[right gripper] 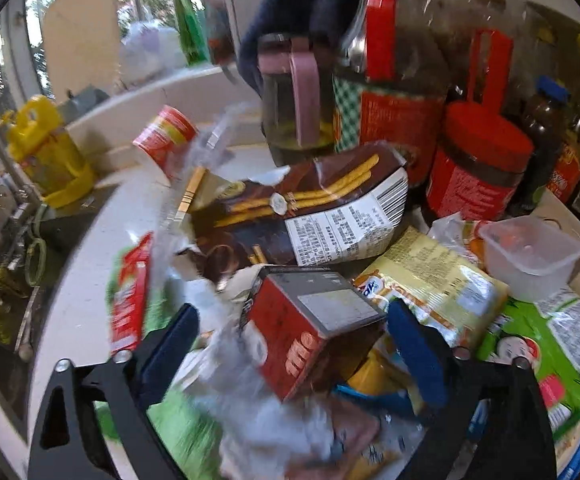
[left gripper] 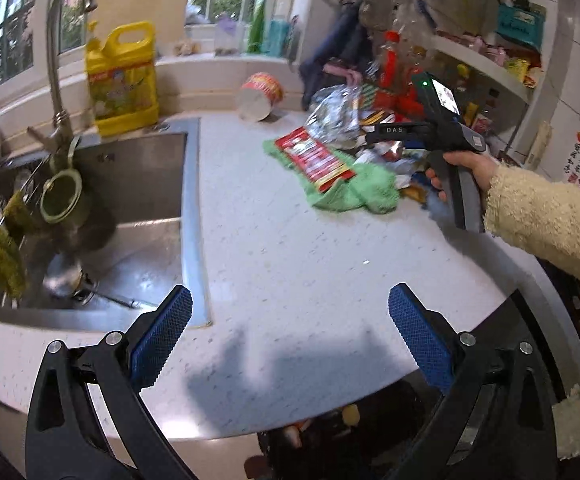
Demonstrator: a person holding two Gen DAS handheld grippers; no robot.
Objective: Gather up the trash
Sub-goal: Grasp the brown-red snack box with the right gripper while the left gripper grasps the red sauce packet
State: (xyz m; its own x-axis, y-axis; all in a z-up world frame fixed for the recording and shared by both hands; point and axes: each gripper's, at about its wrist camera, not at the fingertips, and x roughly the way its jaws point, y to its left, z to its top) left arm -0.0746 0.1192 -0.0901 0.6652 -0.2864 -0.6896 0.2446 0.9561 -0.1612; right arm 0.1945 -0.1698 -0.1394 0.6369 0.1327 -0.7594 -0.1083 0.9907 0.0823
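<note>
right gripper [right gripper: 293,344]: your jaws stand wide and empty, pointed down into the heap; nothing is pressed between the pads yet.
red carton [right gripper: 309,328]: this small box sits right between your right fingers, a touch toward the 1 o'clock pad, which looks close to its corner (whether it touches I cannot tell, the view is blurred).
long axis: the carton runs roughly from 7 o'clock to 1 o'clock in the right wrist view, grey top face tilted up toward you, so the pads would close across its shorter width.
neighbours: the brown biscuit-stick packet [right gripper: 313,208] lies just beyond at 12 o'clock; the yellow snack bag [right gripper: 437,284] is at 2 o'clock, just beside the right pad; crumpled clear plastic [right gripper: 258,408] lies under the left pad side at 7 o'clock.
left gripper [left gripper: 290,336]: also wide and empty, hovering over bare white counter [left gripper: 309,248] near the sink [left gripper: 142,184].
nearer hand: your right hand [left gripper: 465,168] is over the heap; from the left tongs the trash pile [left gripper: 353,136] lies well apart at 1 o'clock, with the red wrapper [left gripper: 313,158] on the green cloth [left gripper: 353,190] its nearest piece.
judgement: the right is placed for the carton (the left has only open counter beneath it).
risk: closing may catch loose plastic with the box.
</note>
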